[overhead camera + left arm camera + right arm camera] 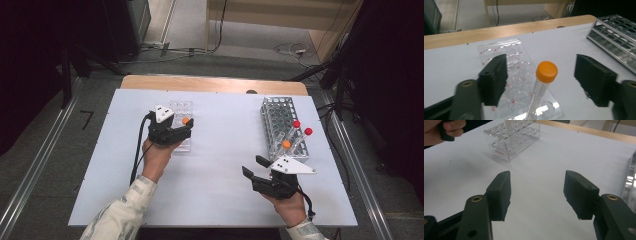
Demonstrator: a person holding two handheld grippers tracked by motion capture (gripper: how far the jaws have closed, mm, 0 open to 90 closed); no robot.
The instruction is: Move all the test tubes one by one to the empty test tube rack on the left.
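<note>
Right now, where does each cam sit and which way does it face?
High view: above the person's side, looking forward and down on the white table; forearms, left gripper, right gripper.
Left gripper view: on that gripper, facing the orange-capped tube in the clear rack; open jaws either side, not touching.
Right gripper view: low over the table, towards the clear rack; own open jaws, the other hand.
Shared: clear rack, all three.
</note>
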